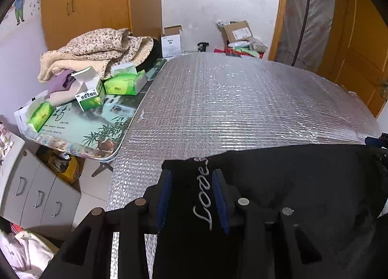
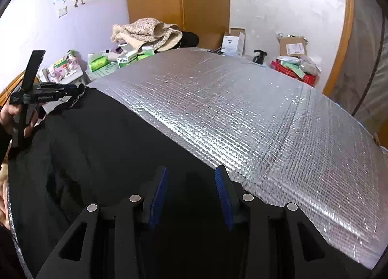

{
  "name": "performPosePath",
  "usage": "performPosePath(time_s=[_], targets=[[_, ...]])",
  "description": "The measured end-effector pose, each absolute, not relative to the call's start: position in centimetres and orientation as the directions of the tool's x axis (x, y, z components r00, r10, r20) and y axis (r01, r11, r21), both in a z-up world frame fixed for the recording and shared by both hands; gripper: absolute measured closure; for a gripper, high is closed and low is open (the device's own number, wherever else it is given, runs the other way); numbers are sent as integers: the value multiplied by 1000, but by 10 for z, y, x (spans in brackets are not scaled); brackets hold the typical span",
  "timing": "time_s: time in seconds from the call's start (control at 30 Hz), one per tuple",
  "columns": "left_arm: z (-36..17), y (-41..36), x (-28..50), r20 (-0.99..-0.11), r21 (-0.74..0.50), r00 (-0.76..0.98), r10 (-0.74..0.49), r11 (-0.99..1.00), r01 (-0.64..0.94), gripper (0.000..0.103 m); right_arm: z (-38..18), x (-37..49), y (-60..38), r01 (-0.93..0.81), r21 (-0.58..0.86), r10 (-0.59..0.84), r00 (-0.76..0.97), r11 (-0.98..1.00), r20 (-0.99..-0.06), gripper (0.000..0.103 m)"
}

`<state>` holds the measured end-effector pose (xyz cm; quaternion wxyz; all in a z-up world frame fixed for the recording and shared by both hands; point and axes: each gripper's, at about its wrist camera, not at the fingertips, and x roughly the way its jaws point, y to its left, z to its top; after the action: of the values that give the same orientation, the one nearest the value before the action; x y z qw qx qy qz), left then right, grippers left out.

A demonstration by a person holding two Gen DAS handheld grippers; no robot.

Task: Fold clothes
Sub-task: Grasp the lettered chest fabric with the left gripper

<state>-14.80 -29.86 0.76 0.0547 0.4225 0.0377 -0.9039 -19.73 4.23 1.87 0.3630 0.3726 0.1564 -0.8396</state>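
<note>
Black cloth, a garment (image 1: 303, 182) with silver script on it, lay nearest both cameras, spread along the near edge of the foil-covered surface (image 1: 230, 99). At its left end the left gripper (image 1: 191, 177) had its 2 blue fingers (image 1: 165, 196) spread, the cloth and its lettering lying between them but not pinched. At the right end the right gripper (image 2: 191, 177) likewise stood with fingers apart over the garment's far edge. Judged from this, the pose fits either taking hold of the 2 ends for a fold or letting go after one; which, the views do not settle. Any fold away from the person would have found ample bare foil beyond the cloth. Clutter, tissue packs (image 1: 126, 82) and a blanket pile (image 1: 97, 48), sat well apart on the left.
</note>
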Motion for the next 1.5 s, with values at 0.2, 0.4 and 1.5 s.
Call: performPosePath(time_s=[0.2, 0.4, 1.5], targets=[[3, -303, -163, -786, 0, -612, -88, -990, 143, 66, 10, -213, 36, 750, 6, -493, -428, -661, -757, 61], [-2, -308, -175, -804, 8, -587, -101, -987, 159, 63, -4, -222, 30, 775, 1, -478, -388, -632, -788, 61], [83, -303, -93, -623, -14, -776, -100, -990, 139, 96, 83, -158, 40, 754, -79, -518, -519, -652, -680, 99]])
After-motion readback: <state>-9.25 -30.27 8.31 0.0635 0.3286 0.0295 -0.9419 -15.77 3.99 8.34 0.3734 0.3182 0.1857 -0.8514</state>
